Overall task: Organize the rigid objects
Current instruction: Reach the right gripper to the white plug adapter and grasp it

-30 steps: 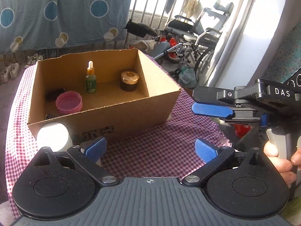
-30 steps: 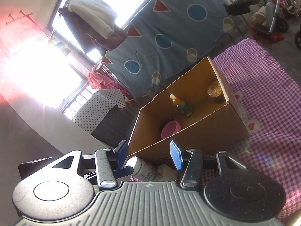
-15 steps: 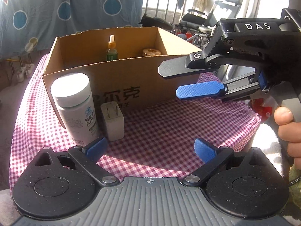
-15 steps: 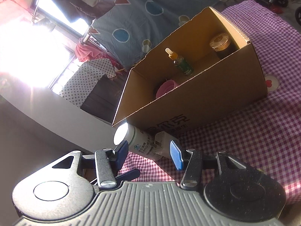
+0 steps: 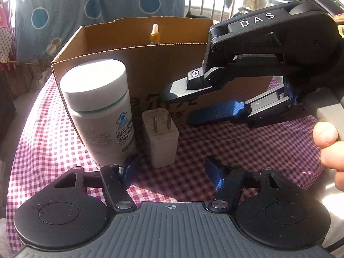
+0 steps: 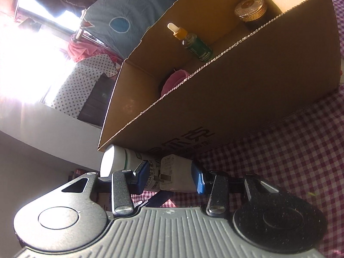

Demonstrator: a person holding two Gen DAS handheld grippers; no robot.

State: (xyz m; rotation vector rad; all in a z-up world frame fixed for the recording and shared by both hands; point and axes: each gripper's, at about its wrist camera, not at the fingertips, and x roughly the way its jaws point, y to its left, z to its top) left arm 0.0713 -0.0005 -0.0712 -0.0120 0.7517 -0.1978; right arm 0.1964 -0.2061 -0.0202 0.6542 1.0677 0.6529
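A white pill bottle [image 5: 99,111] and a white plug charger [image 5: 160,137] stand side by side on the checked cloth, just before the cardboard box [image 5: 150,64]. My left gripper [image 5: 172,171] sits low right in front of them. Its jaws are closing, the charger's foot lies just beyond the gap, and no pad touches it. My right gripper [image 5: 178,105] reaches in from the right, rolled on its side, tips above and right of the charger. In the right wrist view the charger [image 6: 174,172] and bottle [image 6: 120,161] show beyond the right gripper [image 6: 171,177], whose jaws are closing on nothing.
Inside the box [image 6: 236,99] stand a green dropper bottle [image 6: 196,47], a dark jar with a gold lid [image 6: 250,8] and a pink lid [image 6: 174,81]. A hand [image 5: 326,142] holds the right gripper's handle. The red-checked cloth [image 5: 236,150] drops off at left and right.
My left gripper sank towards the table and closed in on the bottle and charger, its jaws narrowing by about half. The right gripper swung down and leftward towards the charger, jaws slightly narrower.
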